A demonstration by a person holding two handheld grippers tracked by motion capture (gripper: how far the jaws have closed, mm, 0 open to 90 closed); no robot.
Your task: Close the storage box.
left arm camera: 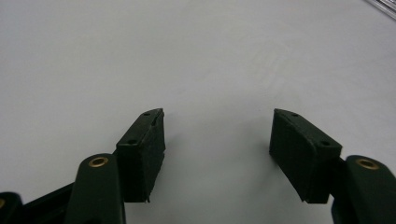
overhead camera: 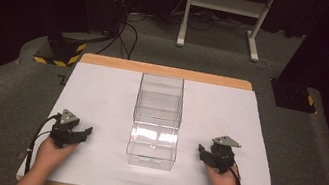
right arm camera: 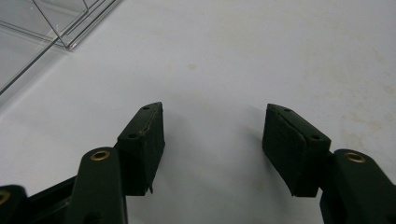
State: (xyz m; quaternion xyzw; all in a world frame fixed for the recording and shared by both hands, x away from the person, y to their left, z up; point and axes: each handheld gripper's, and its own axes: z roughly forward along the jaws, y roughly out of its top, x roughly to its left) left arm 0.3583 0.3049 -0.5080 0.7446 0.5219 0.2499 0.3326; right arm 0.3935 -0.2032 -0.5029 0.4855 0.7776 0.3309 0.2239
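A clear plastic box [overhead camera: 156, 121], made of 2 stacked open compartments, stands at the middle of the white table sheet [overhead camera: 101, 92]. The left gripper [overhead camera: 78, 133] and right gripper [overhead camera: 205, 152] rest on the sheet on either side of the box, well apart from it. Both have jaws spread and grasp nothing [left arm camera: 217, 135] [right arm camera: 212, 130].
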